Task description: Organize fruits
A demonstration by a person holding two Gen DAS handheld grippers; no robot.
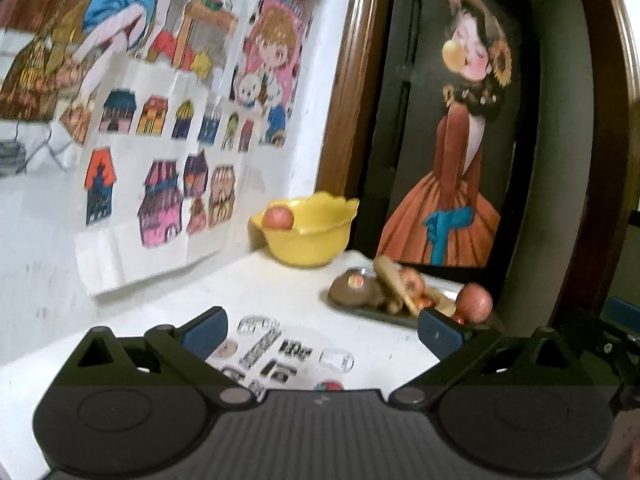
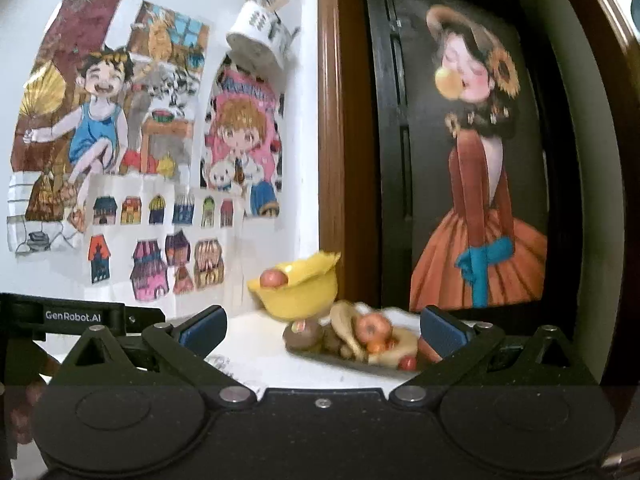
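Observation:
A yellow scalloped bowl (image 1: 306,236) (image 2: 298,292) stands in the far corner of the white table with one red apple (image 1: 278,218) (image 2: 273,279) at its rim. To its right, a grey tray (image 1: 372,312) (image 2: 352,362) carries a brown fruit with a sticker (image 1: 354,288) (image 2: 302,334), a banana (image 1: 394,284) (image 2: 346,330), small red apples (image 1: 412,282) (image 2: 372,326) and a bigger apple (image 1: 474,300). My left gripper (image 1: 322,334) hangs open above the table, short of the tray. My right gripper (image 2: 322,330) is open too, facing the tray, nothing between its fingers.
Coloured drawings (image 1: 160,128) (image 2: 148,168) are taped to the white wall on the left. A framed painting (image 1: 460,132) (image 2: 476,160) leans behind the tray. Stickers (image 1: 276,352) lie on the table under my left gripper. The left gripper's body (image 2: 80,316) shows at the right view's left edge.

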